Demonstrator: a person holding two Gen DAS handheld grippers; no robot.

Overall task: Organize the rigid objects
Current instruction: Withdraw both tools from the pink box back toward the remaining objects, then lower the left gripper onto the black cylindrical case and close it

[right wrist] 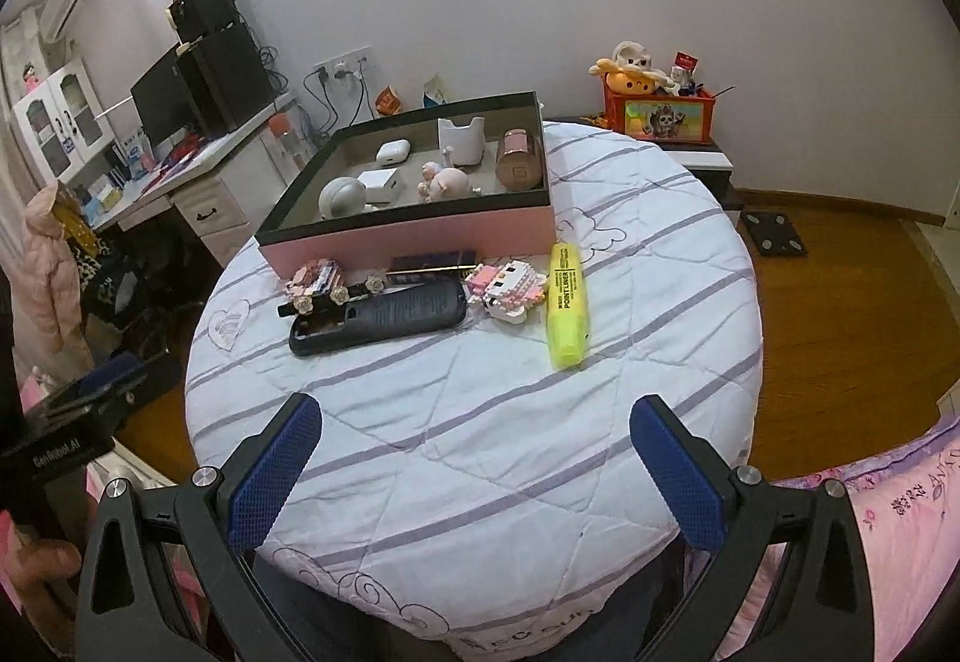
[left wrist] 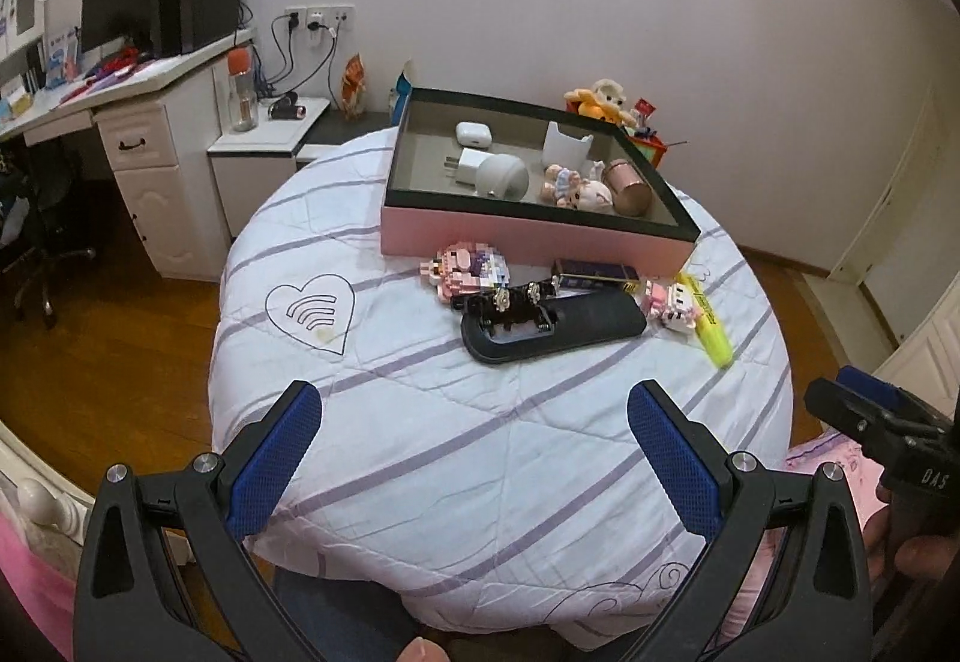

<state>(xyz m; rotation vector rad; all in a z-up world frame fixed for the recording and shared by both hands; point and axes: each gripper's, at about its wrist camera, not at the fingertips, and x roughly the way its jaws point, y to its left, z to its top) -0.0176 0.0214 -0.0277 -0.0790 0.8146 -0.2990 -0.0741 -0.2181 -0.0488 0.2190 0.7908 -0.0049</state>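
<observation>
Left claw (left wrist: 474,458) wide and empty over the bench's (left wrist: 420,422) near edge, right claw (right wrist: 477,458) wide too, pink box (right wrist: 414,236) at far edge, remote (right wrist: 378,317) and highlighter (right wrist: 567,311) just before it

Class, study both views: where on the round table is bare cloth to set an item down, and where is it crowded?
Free: the near half, between the remote and both hand-held grippers, and left by the heart print. Crowded: the strip along the pink box front, with block toys and the highlighter.

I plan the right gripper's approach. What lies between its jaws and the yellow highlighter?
Only bare quilted cover. In the right wrist view, nothing sits between the open right gripper and the yellow highlighter; the other items lie further left.
</observation>
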